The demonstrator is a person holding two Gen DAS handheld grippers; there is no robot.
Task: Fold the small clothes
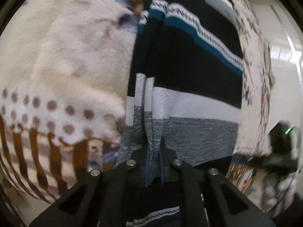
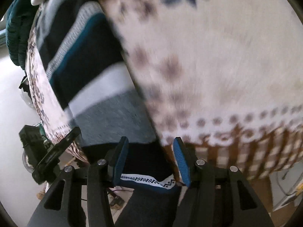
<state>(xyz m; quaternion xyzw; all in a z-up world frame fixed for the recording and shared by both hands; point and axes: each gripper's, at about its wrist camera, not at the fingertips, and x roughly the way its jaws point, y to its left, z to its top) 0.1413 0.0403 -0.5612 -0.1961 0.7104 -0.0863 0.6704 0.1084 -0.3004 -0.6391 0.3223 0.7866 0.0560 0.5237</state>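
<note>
A striped knit sweater [image 1: 189, 56] with black, teal, white and grey bands lies on a fleecy cream blanket [image 1: 66, 56] patterned with brown dots and stripes. My left gripper [image 1: 154, 151] is shut on a bunched fold of the sweater's grey hem, which rises between the fingers. In the right wrist view the sweater [image 2: 85, 47] runs up the left side and the blanket [image 2: 217, 56] fills the right. My right gripper [image 2: 150, 160] stands open. Its blue pads [image 2: 180, 160] are well apart over the sweater's dark cloth and a white zigzag band, without pressing on them.
A teal knit garment [image 2: 17, 28] lies at the far end of the pile. A black device [image 2: 53, 151] sits at the sweater's lower left corner. Pale floor [image 2: 11, 94] lies beyond the blanket's edge, and a brown cardboard surface [image 2: 261, 189] shows at the lower right.
</note>
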